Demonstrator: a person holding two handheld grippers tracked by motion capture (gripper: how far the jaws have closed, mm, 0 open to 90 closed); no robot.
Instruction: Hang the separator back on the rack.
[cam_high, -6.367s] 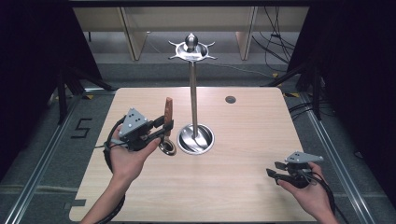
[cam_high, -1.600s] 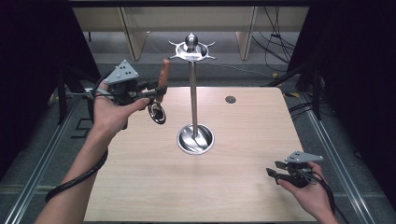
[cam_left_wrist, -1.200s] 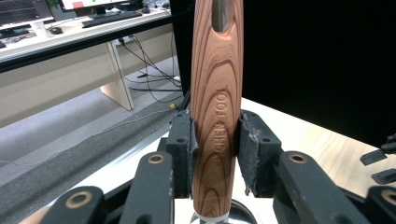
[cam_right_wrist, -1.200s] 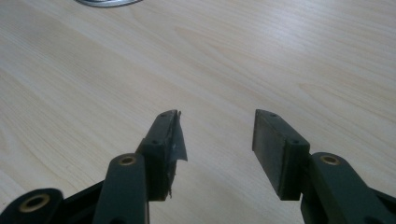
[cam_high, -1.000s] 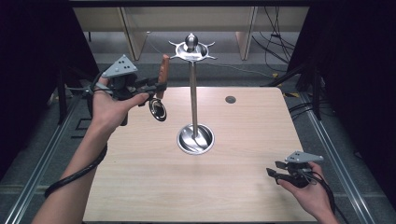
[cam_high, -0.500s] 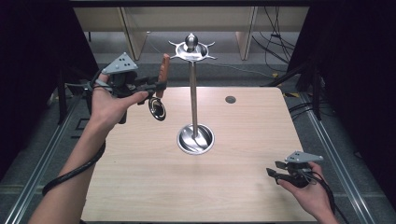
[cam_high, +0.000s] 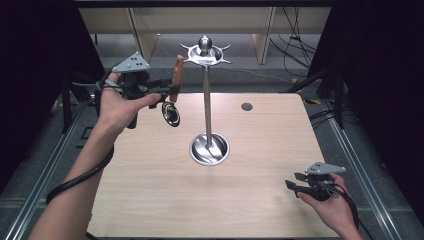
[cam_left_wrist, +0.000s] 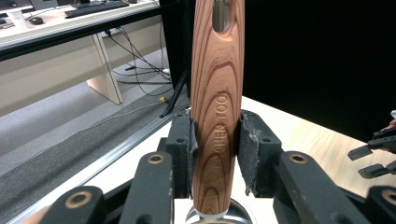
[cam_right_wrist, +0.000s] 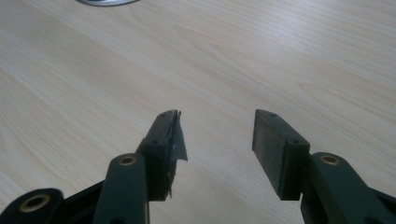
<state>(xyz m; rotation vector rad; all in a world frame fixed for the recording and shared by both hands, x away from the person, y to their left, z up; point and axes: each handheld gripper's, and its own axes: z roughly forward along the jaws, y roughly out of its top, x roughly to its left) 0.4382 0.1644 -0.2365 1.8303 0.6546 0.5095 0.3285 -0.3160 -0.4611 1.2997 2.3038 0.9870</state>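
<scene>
1. Pale wooden table (cam_high: 150, 200) under a dark surround, desks and cables beyond.
2. Wooden-handled kitchen utensil with a round steel head (cam_high: 173, 90), raised off the table at far left, clamped upright in the left gripper (cam_left_wrist: 215, 154).
3. Probably mid-carry toward the tall steel hanging stand (cam_high: 206, 90); next, lining up the handle's hole with a top hook.
4. Round stand base (cam_high: 200, 155): apparently nothing inside.
5. Right gripper (cam_right_wrist: 215, 137) parted, idle, low at near right.

Stand (cam_high: 208, 150) mid-table, utensil (cam_high: 174, 85) left.
</scene>
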